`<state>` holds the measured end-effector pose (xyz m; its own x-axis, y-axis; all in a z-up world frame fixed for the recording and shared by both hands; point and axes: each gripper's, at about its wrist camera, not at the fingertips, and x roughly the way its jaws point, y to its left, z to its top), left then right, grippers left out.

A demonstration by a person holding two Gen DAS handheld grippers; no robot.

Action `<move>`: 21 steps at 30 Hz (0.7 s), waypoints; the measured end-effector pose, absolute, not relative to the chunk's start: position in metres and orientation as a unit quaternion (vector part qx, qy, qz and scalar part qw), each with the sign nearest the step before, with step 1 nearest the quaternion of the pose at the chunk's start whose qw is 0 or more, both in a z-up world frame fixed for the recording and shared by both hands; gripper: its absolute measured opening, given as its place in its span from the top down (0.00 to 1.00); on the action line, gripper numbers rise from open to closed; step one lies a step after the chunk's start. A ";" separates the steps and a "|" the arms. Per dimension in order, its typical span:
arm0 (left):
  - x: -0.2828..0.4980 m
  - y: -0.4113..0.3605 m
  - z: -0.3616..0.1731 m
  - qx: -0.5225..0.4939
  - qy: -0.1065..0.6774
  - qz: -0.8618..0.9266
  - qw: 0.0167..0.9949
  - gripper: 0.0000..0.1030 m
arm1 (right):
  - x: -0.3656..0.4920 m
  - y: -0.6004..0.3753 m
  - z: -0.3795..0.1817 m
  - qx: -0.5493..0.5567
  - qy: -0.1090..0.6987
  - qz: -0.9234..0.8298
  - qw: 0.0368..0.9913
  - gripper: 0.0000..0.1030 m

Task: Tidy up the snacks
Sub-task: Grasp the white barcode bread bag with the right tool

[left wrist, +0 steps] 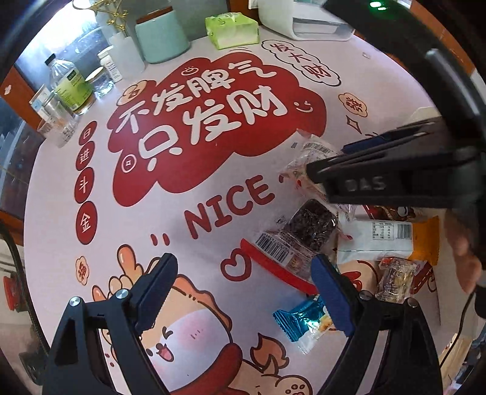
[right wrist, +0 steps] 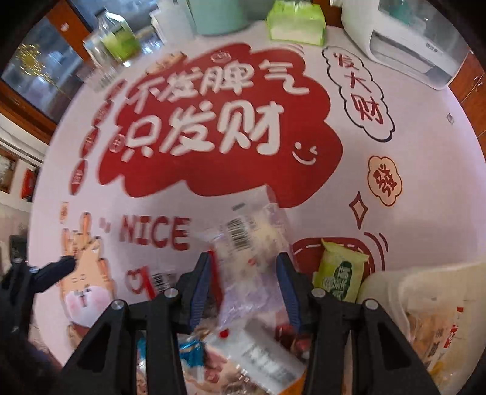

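Observation:
My left gripper [left wrist: 243,288] hangs open over the printed table mat [left wrist: 212,170] with nothing between its fingers. To its right lies a heap of snacks: a dark snack in a clear wrapper [left wrist: 309,228], a blue-wrapped one [left wrist: 303,322], a white packet [left wrist: 376,240] and an orange one [left wrist: 425,240]. My right gripper [right wrist: 246,273] points down over this heap, its pads against both sides of a clear snack packet with a barcode [right wrist: 243,243]. The left wrist view shows the right gripper [left wrist: 326,159] side-on with the clear packet [left wrist: 306,155]. A green snack packet [right wrist: 340,270] lies beside it.
A white container [right wrist: 425,303] with packets inside sits at the right. Along the table's far edge stand a teal canister [left wrist: 162,36], a green tissue pack [left wrist: 232,29], a white appliance [left wrist: 306,21], a bottle [left wrist: 68,85] and glasses. A hand [left wrist: 464,258] shows at right.

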<state>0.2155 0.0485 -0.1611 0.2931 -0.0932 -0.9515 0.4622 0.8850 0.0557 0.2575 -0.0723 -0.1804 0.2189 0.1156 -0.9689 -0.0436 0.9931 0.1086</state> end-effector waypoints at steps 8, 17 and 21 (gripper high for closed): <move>0.223 0.037 -0.166 0.154 0.570 -0.199 0.782 0.14 | 0.265 -0.069 -0.207 0.009 0.655 0.042 0.754 0.40; 0.227 0.016 -0.174 0.166 0.564 -0.222 0.778 0.14 | 0.268 -0.100 -0.189 0.101 0.620 0.047 0.777 0.53; 0.233 0.013 -0.181 0.140 0.565 -0.236 0.778 0.14 | 0.265 -0.118 -0.177 0.168 0.598 0.059 0.782 0.53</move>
<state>0.2332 0.0129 -0.1807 0.2505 -0.2096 -0.9452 0.5260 0.8491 -0.0489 0.2650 -0.1180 -0.1769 0.2783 0.2936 -0.9145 0.1091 0.9363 0.3338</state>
